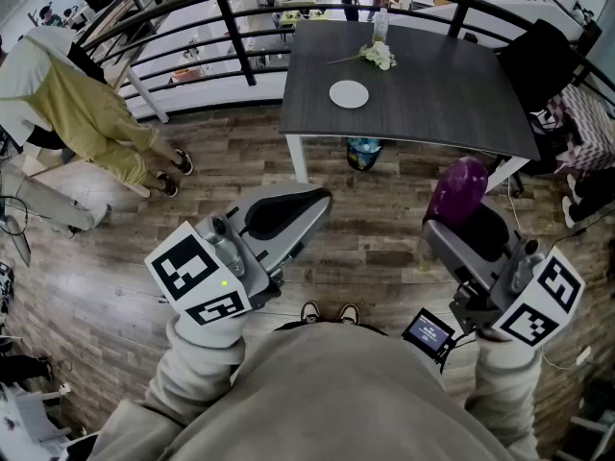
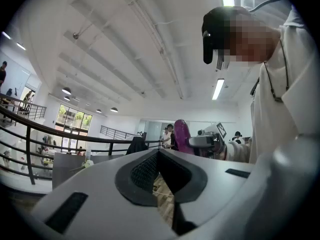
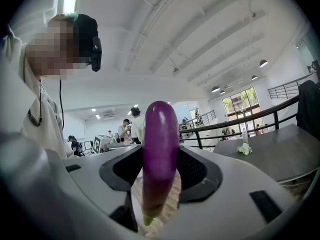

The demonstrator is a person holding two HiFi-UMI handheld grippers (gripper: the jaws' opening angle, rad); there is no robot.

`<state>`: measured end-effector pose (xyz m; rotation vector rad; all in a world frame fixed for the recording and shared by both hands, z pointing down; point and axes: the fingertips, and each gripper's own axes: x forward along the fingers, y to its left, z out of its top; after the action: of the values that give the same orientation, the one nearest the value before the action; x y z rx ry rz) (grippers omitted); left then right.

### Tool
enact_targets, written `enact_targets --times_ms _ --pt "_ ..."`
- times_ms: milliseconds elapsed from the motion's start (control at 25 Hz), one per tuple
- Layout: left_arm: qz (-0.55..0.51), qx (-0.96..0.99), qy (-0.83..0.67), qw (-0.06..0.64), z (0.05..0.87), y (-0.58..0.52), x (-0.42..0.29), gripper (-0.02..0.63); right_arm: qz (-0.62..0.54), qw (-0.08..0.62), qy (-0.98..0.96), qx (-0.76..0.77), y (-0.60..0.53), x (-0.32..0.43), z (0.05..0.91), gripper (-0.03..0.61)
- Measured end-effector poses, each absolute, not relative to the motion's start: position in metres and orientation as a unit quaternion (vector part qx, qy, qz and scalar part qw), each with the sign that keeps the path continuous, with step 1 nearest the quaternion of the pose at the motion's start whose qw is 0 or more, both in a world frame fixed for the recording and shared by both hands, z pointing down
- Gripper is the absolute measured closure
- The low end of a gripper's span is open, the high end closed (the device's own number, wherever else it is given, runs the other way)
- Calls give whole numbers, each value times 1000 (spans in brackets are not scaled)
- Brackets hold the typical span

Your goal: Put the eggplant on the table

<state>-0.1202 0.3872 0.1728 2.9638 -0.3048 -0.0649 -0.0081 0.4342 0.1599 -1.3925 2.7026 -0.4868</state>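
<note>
Purple eggplant (image 1: 457,188) sat pinched in the right tongs (image 1: 450,227), pads pressing on its lower part, and it stood upright, stalk end down and rounded tip up, crosswise to the level jaws! The left tongs (image 1: 306,207) were pressed together on nothing, off to the other side. Now the key line: the dark table (image 1: 423,84) lay straight ahead of both tongs and well apart from them, wooden floor between, with a white plate (image 1: 349,94) and a small posy (image 1: 378,56) on it. The right hand looked the nearer to the table's near right corner, so I'd call the carry a forward reach, and that upright eggplant would likely need tipping onto its side to rest flat.
</note>
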Motion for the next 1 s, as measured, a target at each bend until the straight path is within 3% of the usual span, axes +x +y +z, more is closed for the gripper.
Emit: enact_targets --times_ms 640,1000 --pt "-15 992 -92 81 172 392 -96 609 -185 59 874 -446 438 15 162 359" --pt "9 989 -93 118 200 407 -44 609 -216 100 869 -433 450 71 190 359"
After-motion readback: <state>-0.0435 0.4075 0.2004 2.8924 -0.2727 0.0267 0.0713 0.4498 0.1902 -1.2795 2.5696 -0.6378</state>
